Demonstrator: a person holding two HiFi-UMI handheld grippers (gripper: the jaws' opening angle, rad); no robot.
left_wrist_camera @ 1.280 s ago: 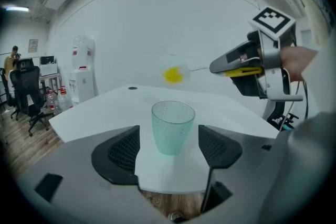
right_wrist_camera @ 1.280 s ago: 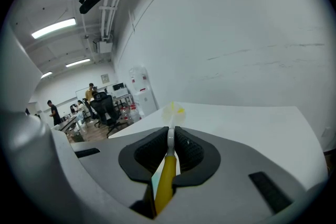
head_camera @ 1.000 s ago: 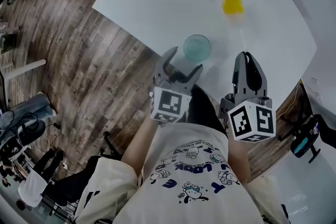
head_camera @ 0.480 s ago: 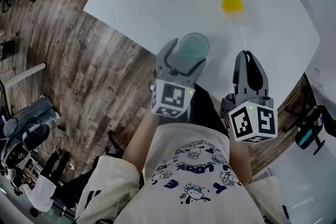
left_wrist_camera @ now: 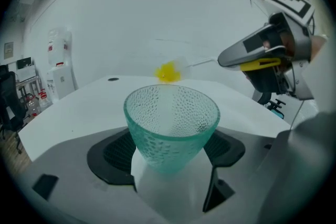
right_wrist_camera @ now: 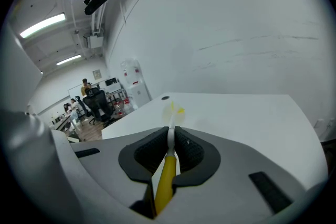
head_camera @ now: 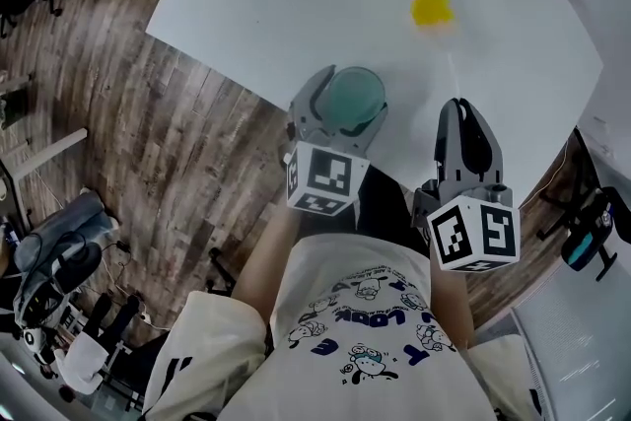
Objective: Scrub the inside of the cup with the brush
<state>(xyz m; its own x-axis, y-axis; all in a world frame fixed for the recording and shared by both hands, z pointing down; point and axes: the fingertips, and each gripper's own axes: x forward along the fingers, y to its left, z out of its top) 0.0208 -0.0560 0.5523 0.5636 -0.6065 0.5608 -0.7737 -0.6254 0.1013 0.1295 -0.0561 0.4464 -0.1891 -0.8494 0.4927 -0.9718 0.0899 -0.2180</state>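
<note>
Cup [left_wrist_camera: 171,126] of clear, teal-tinted, dimpled glass stands upright on the white table [head_camera: 276,5], at the centre of the head view near the table's lower edge. Left gripper [head_camera: 347,105] straddles it: the jaws have just been opening and stand wide apart, one on each side of the cup, pads not pressing on it. Right gripper [right_wrist_camera: 170,136], at lower right in the head view, is clamped on the brush [right_wrist_camera: 165,178] — yellow handle behind the pads, thin white stem running forward to the yellow head [head_camera: 431,3] toward the upper right.

Base of the cup [head_camera: 359,90] hidden by left gripper [head_camera: 347,105]; brush [right_wrist_camera: 175,109] bristles blurred.
</note>
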